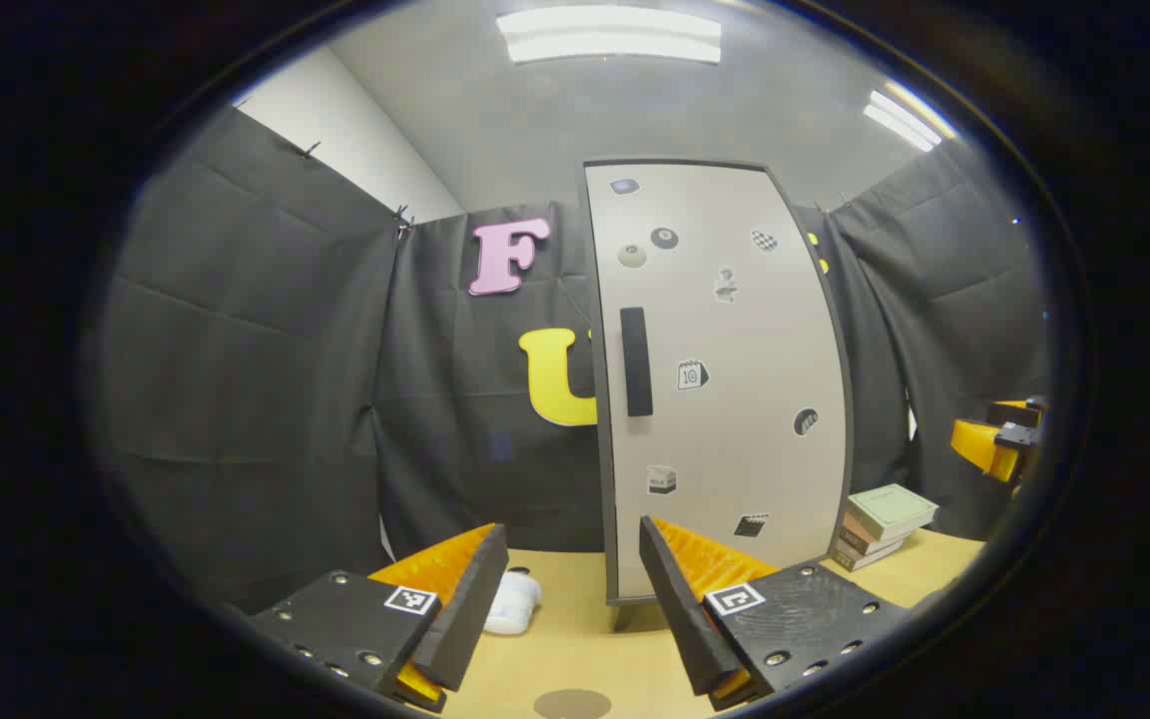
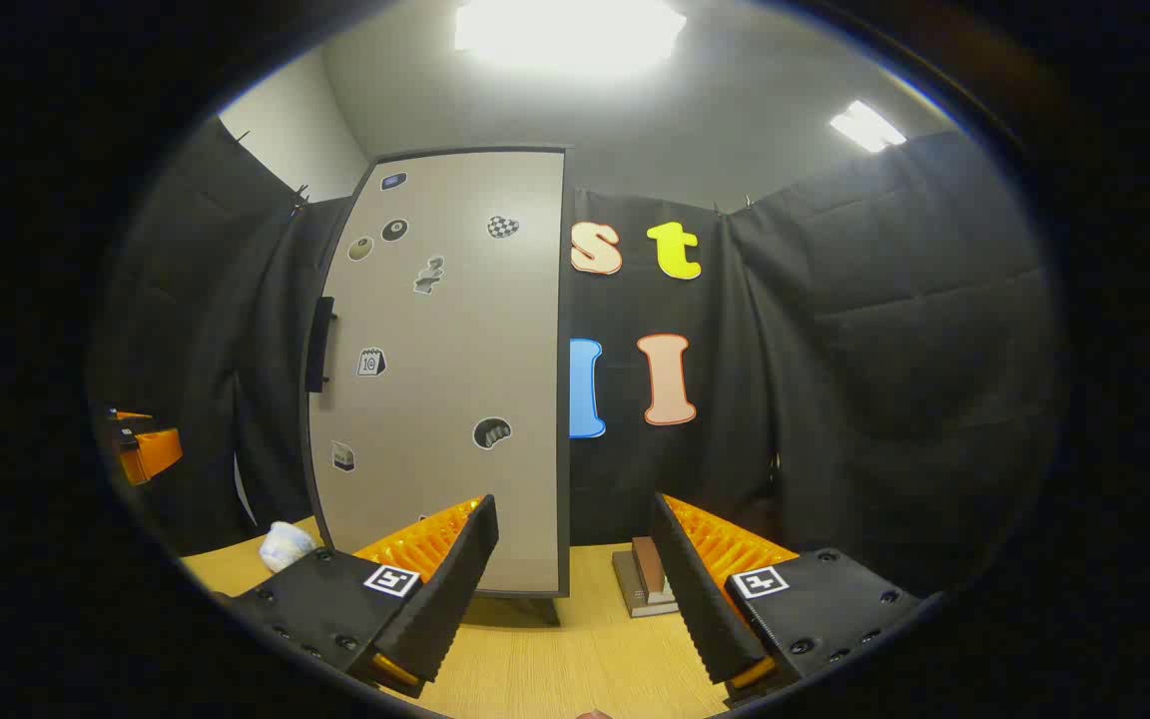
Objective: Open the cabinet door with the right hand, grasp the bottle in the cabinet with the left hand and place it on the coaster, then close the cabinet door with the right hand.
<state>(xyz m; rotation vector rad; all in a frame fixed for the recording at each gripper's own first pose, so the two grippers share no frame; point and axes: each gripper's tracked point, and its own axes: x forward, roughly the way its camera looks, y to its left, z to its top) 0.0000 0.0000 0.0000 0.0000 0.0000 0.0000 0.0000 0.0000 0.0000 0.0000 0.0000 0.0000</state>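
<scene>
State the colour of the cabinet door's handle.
The handle is black, a vertical bar on the light grey door; clearest in the left gripper view.

The booth is enclosed by black cloth walls (image 1: 236, 350). A pale wooden worktop (image 2: 555, 659) is seen below, and a grey ceiling is lit by bright panel lights (image 1: 610, 35).

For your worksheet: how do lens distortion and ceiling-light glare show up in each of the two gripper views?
Left gripper view: the cabinet door bows outward at its edges, and the ceiling light shows distinct panels. Right gripper view: the cabinet door curves along its handle side, and the ceiling light is blown out to a white glare.
</scene>
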